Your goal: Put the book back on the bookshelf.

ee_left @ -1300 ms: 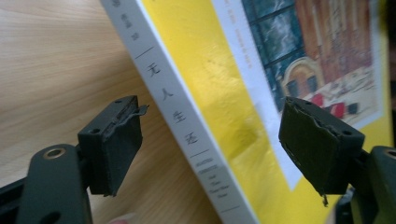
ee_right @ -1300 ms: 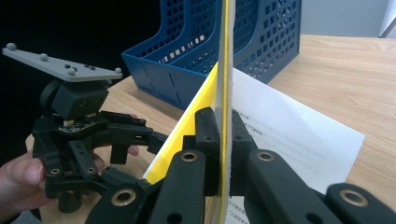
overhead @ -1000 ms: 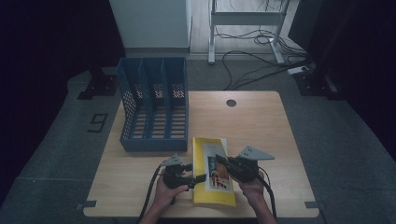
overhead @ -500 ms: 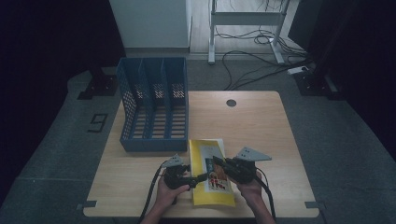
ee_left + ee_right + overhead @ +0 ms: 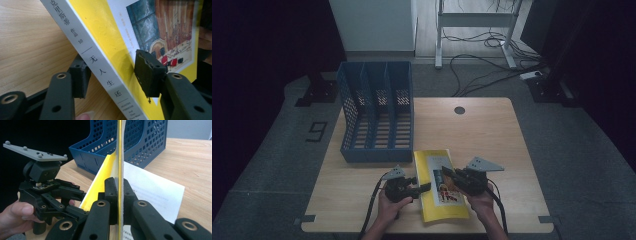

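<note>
A yellow book (image 5: 438, 167) with a picture on its cover lies at the table's near edge, between both hands. My left gripper (image 5: 426, 188) comes at its spine from the left. In the left gripper view the white spine (image 5: 100, 72) runs between the jaws of my left gripper (image 5: 112, 67). They have just been closing, and one pad sits against the spine's outer side while the other rests on the cover. My right gripper (image 5: 447, 173) reaches in from the right. In its own view my right gripper (image 5: 119, 182) is shut on a thin yellow-and-white edge of the book (image 5: 102, 175).
A blue three-slot file organizer (image 5: 377, 115) stands at the table's far left, just beyond the book, and shows again as the organizer (image 5: 140, 142) behind it. The wooden table (image 5: 492, 140) has a round cable hole (image 5: 459, 110) near its far edge. A white printed sheet (image 5: 155, 192) lies flat right of my jaws.
The left gripper's jaws have narrowed onto the book's spine. The book's far end has shifted slightly. Both hands stay where they were.
</note>
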`<state>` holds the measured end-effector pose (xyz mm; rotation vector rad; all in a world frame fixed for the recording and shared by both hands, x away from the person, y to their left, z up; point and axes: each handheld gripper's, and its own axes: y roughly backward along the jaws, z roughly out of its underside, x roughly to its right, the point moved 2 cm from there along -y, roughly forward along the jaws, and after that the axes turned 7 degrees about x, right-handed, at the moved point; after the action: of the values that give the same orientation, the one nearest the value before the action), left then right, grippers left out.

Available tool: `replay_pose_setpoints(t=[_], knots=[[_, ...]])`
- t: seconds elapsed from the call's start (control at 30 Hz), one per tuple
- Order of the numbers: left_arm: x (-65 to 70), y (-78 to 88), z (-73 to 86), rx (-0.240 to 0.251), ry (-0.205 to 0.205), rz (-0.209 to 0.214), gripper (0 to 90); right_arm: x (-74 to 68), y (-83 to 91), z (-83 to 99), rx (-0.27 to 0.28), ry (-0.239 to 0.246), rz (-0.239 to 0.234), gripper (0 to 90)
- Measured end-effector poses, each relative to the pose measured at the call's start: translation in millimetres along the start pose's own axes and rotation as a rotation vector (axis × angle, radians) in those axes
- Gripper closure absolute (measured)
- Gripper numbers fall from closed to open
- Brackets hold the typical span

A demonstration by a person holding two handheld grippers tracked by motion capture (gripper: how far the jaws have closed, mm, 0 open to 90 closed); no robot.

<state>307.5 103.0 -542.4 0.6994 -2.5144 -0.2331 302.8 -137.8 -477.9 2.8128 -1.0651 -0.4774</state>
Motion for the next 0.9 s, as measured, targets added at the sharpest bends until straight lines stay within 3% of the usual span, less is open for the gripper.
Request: replay_pose_setpoints(t=[0.3, 0.53, 0.77, 0.9], knots=[[-1.6, 1.4, 0.7, 0.008, 0.017, 0.000, 55.8, 8.3, -2.3, 4.6, -0.024, -0.020, 0.021, 85.5], [1.2, 2.5, -0.4, 0.016, 0.006, -0.005, 58.5, 15.2, -4.2, 8.6, -0.045, -0.021, 0.054, 78.4], [5.9, 5.9, -3.2, 0.021, -0.018, -0.002, 62.6, 16.6, -5.7, 10.3, -0.064, 0.017, 0.090, 69.2], [8.0, 6.4, -3.7, 0.024, -0.028, -0.006, 63.6, 19.5, -7.1, 12.9, -0.078, 0.007, 0.097, 64.5]])
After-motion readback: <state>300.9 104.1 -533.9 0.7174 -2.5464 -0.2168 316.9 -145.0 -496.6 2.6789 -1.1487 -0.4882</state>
